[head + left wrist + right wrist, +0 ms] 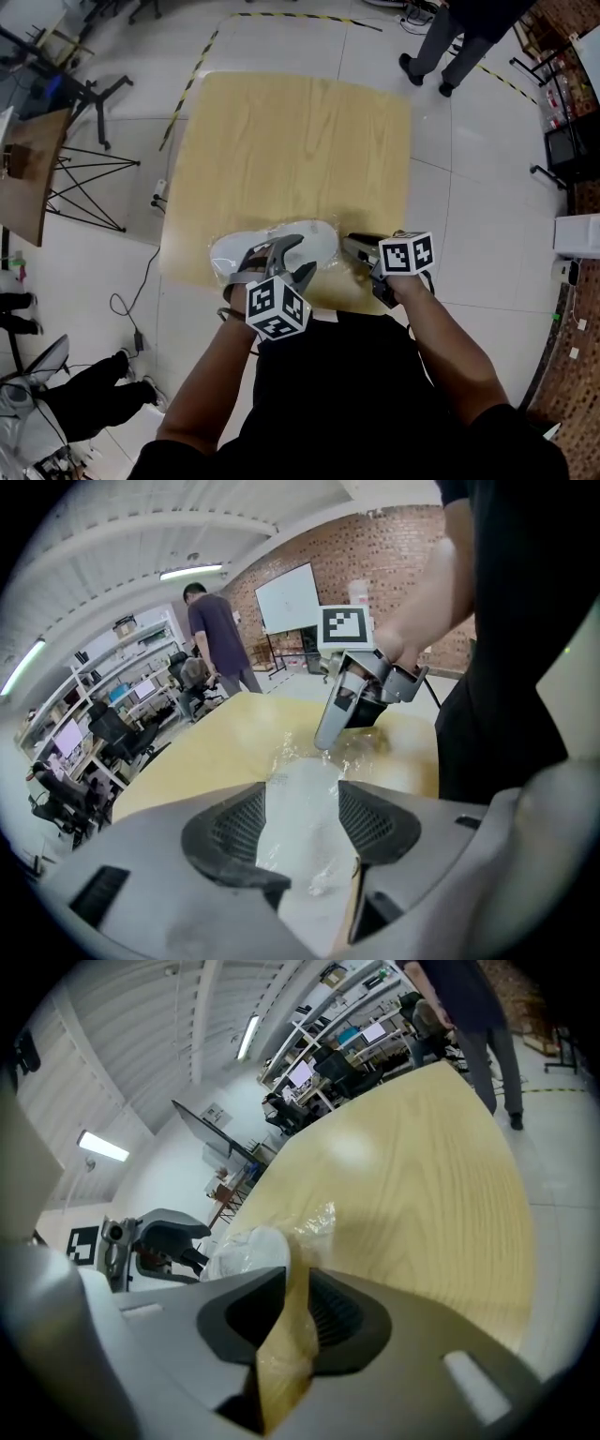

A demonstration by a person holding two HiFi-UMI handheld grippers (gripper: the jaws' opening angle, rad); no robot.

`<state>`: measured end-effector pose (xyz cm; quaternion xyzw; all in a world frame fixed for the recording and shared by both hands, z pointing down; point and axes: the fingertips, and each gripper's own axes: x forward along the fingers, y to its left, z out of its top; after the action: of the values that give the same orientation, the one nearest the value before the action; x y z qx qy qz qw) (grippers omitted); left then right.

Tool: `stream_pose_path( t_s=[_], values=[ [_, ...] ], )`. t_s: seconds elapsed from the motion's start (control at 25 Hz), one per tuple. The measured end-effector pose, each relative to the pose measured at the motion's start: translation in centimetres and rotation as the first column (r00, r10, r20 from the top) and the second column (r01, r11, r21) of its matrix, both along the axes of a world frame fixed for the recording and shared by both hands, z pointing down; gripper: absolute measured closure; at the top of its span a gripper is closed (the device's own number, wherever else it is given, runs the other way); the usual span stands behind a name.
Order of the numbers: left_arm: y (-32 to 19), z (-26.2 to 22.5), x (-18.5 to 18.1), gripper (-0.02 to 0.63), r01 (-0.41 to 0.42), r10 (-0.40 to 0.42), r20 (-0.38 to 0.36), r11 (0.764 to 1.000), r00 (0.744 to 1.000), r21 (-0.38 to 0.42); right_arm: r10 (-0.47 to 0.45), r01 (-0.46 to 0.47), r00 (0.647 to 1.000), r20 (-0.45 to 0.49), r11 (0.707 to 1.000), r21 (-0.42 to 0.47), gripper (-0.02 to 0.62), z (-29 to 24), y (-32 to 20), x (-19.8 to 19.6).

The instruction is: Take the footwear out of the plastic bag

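Observation:
White footwear (314, 239) lies in a clear plastic bag (225, 251) near the front edge of the wooden table (291, 141). My left gripper (281, 258) stands over it with its jaws spread wide. In the left gripper view the footwear (298, 841) shows between the open left gripper (302, 789) jaws, and the pads do not press on it. My right gripper (349, 246) is at the bag's right end. In the right gripper view the right gripper (295, 1297) pinches a strip of the plastic bag (286, 1335), with the footwear (248, 1251) beyond.
A person (450, 42) stands on the floor past the table's far right corner. A black stand (84, 178) and a cable (141, 281) are left of the table. Another person (84, 394) is low at the left. The wearer's body is tight against the front edge.

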<state>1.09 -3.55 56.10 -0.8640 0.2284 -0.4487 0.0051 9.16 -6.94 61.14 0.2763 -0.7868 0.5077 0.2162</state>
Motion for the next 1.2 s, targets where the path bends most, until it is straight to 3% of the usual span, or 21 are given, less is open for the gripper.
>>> stream_pose_path(
  t_s=[0.16, 0.24, 0.32, 0.36, 0.44, 0.52, 0.6, 0.76, 0.8, 0.88, 0.96, 1.08, 1.12, 1.16, 1.2],
  values=[
    [0.0, 2.2, -2.1, 0.356, -0.007, 0.015, 0.08, 0.995, 0.997, -0.103, -0.098, 0.109, 0.987, -0.125, 0.991, 0.083, 0.496, 0.4, -0.3, -1.0],
    [-0.1, 2.7, -2.7, 0.356, -0.005, 0.015, 0.084, 0.992, 0.996, -0.126, -0.177, 0.215, 0.962, -0.208, 0.961, 0.172, 0.477, 0.5, -0.4, -1.8],
    [-0.3, 2.6, -2.8, 0.357, -0.002, 0.012, 0.073, 0.992, 0.997, -0.129, -0.219, 0.27, 0.951, -0.217, 0.931, 0.244, 0.477, 0.0, -0.5, -2.2],
    [-0.4, 2.4, -2.7, 0.363, -0.004, 0.013, 0.069, 0.992, 0.998, -0.127, -0.217, 0.255, 0.961, -0.17, 0.934, 0.25, 0.479, -0.4, -0.6, -2.1],
    [-0.3, 2.0, -2.5, 0.368, -0.015, 0.023, 0.069, 0.992, 0.997, -0.123, -0.165, 0.157, 0.986, 0.027, 0.972, 0.175, 0.517, -1.7, -0.5, -1.7],
    [-0.1, 1.9, -2.5, 0.368, -0.026, 0.035, 0.069, 0.991, 0.997, -0.129, -0.064, 0.058, 0.97, 0.236, 0.998, 0.035, 0.515, -3.0, -0.5, -1.4],
    [0.3, 2.3, -2.5, 0.374, -0.032, 0.043, 0.074, 0.988, 0.996, -0.152, 0.006, 0.018, 0.938, 0.347, 0.998, -0.066, 0.483, -3.8, -0.6, -1.5],
    [0.9, 3.2, -2.2, 0.402, -0.052, 0.069, 0.098, 0.984, 0.993, -0.169, -0.011, 0.058, 0.937, 0.348, 0.99, -0.125, 0.459, -3.4, 0.1, -3.5],
    [0.9, 3.3, -2.1, 0.405, -0.052, 0.069, 0.1, 0.985, 0.993, -0.165, -0.026, 0.069, 0.945, 0.325, 0.99, -0.123, 0.475, -2.9, 0.1, -3.9],
    [0.8, 3.3, -2.0, 0.407, -0.048, 0.065, 0.102, 0.986, 0.993, -0.162, -0.038, 0.086, 0.945, 0.326, 0.987, -0.133, 0.594, -2.5, 0.3, -4.3],
    [0.8, 3.2, -2.2, 0.407, -0.045, 0.062, 0.1, 0.986, 0.993, -0.163, 0.001, 0.086, 0.903, 0.429, 0.979, -0.185, 0.594, -3.2, 0.5, -4.3],
    [0.6, 2.9, -2.4, 0.425, -0.032, 0.044, 0.076, 0.987, 0.996, -0.155, 0.097, 0.076, 0.799, 0.593, 0.963, -0.259, 0.594, -4.6, 0.4, -3.7],
    [0.5, 2.7, -2.3, 0.44, -0.026, 0.036, 0.068, 0.989, 0.997, -0.148, 0.106, 0.075, 0.785, 0.611, 0.962, -0.263, 0.593, -4.7, 0.5, -3.5],
    [0.4, 2.6, -2.3, 0.448, -0.021, 0.03, 0.066, 0.99, 0.997, -0.139, 0.104, 0.072, 0.789, 0.606, 0.963, -0.259, 0.585, -4.5, 0.5, -3.2],
    [0.3, 2.5, -2.3, 0.46, -0.019, 0.028, 0.068, 0.991, 0.997, -0.129, 0.099, 0.062, 0.804, 0.586, 0.967, -0.249, 0.538, -4.3, 0.5, -2.8]
  ],
)
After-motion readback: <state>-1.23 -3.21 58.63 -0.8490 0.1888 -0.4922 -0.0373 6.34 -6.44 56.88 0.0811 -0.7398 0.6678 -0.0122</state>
